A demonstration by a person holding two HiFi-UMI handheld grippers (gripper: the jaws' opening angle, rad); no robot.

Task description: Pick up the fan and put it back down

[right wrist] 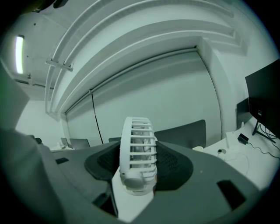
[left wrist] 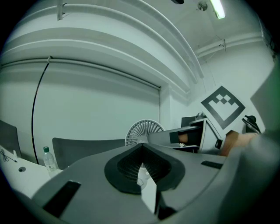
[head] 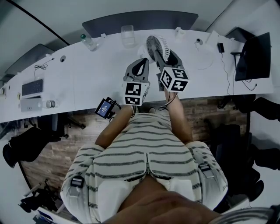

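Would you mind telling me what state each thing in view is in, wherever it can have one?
right gripper: shut on the fan.
fan: clamped between the fingers, cage upright; whether it is running cannot be told.
left gripper: fingers together, holding nothing.
bottle: upright on the desk, cap on.
monitor: screen dark.

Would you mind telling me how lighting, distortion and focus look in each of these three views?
Head view: fisheye bows the white desk into an arc, light even, corners dark. Left gripper view: the ceiling lamp flares at top right, near jaws soft, the fan beyond crisper. Right gripper view: dark circular rim, bent wall lines, the fan in the jaws fairly sharp.
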